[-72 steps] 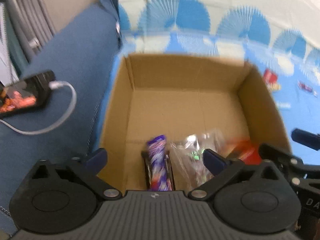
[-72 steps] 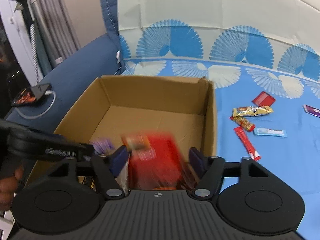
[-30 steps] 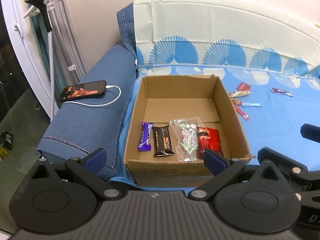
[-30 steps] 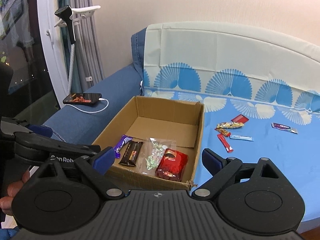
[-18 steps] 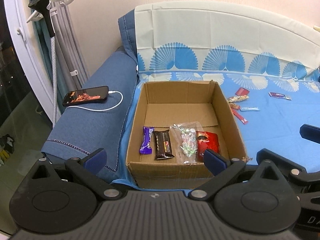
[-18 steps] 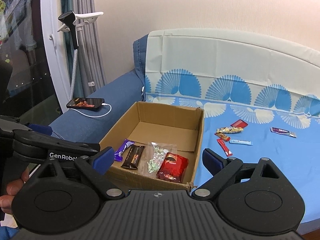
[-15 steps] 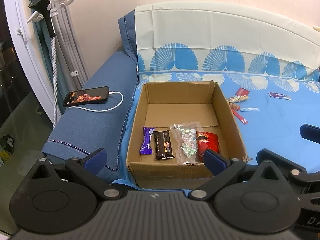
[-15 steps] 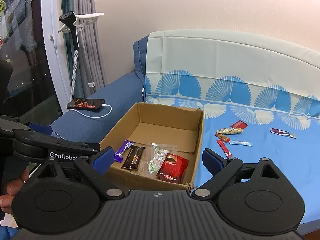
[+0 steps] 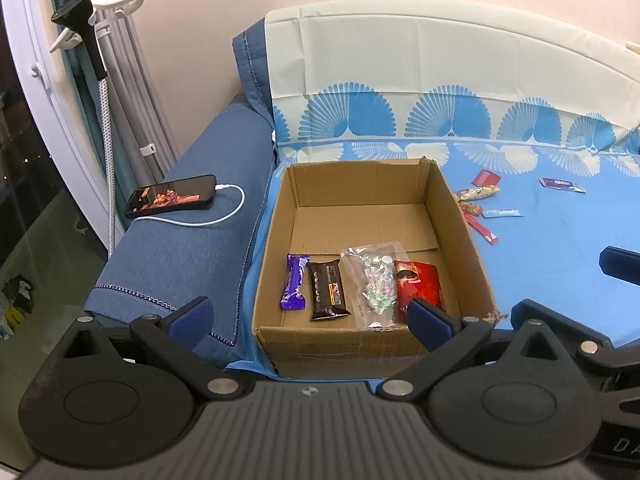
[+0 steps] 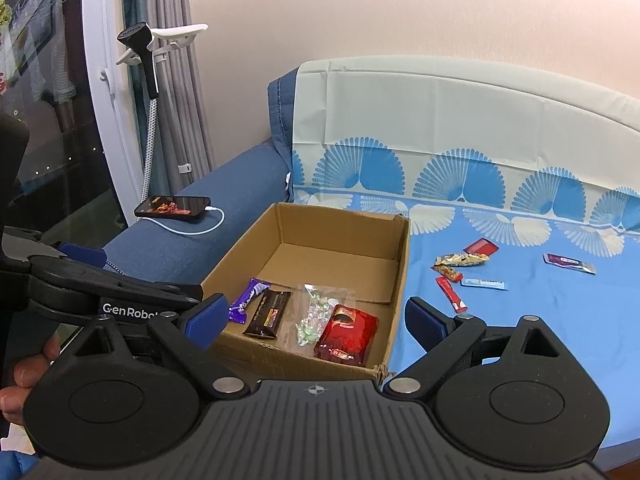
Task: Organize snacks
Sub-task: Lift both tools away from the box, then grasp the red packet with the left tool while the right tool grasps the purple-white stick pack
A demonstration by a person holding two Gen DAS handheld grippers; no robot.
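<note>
An open cardboard box [image 9: 456,216] [image 10: 402,264] sits on the blue sheet. In its near part lie a purple bar [image 9: 295,282] [image 10: 248,298], a dark brown bar [image 9: 328,290] [image 10: 270,314], a clear bag of green candies [image 9: 374,280] [image 10: 316,314] and a red packet [image 9: 420,284] [image 10: 348,334]. Several loose snacks [image 9: 480,200] [image 10: 460,266] lie on the sheet right of the box. My left gripper [image 9: 308,316] and right gripper [image 10: 316,318] are both open and empty, held back in front of the box.
A phone [image 9: 170,196] [image 10: 172,206] on a white charging cable lies on the blue sofa arm left of the box. A garment steamer stand [image 10: 148,60] and curtains stand at the far left. The cloth-covered backrest [image 10: 440,108] rises behind.
Both grippers have pulled back and up from the box; the red packet, held over the box 2.4 s ago, now lies inside it. Hardly any motion in the last half second.
</note>
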